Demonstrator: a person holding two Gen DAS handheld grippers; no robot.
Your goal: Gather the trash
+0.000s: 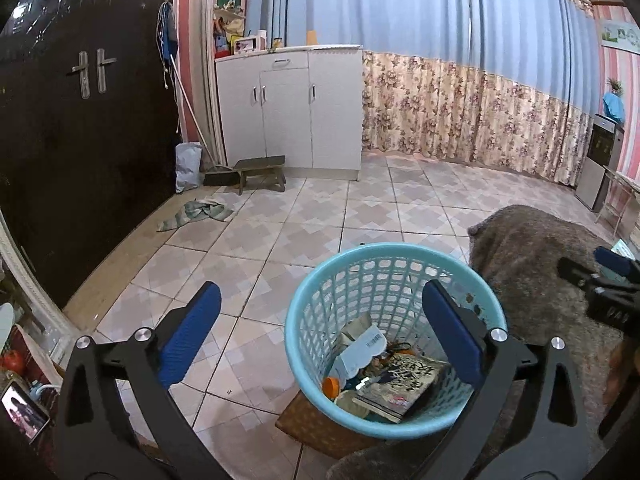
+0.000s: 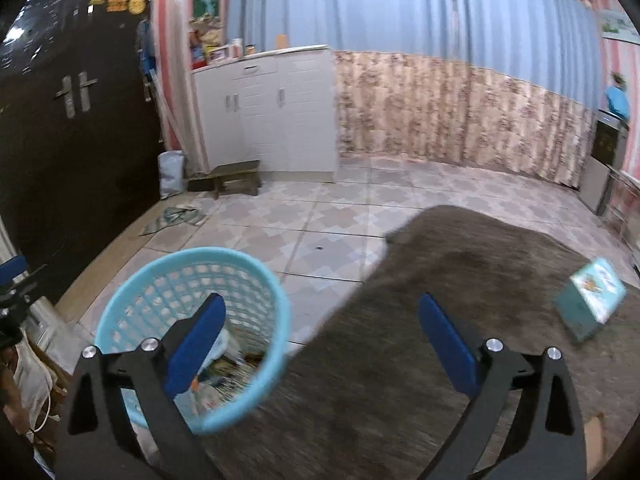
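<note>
Both our tools, left tool (image 1: pixel 320 336) and right tool (image 2: pixel 322 344), gape wide and empty; we should swing right to the small teal cardboard box (image 2: pixel 590 306) on the grey rug (image 2: pixel 460 264), then drop it in the light-blue plastic mesh basket (image 1: pixel 316 280).

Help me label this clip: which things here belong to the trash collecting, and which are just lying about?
Job: basket with trash in it; box on the rug; both open grippers, left and right.
Lying about: stool, cloth, cabinet.
</note>
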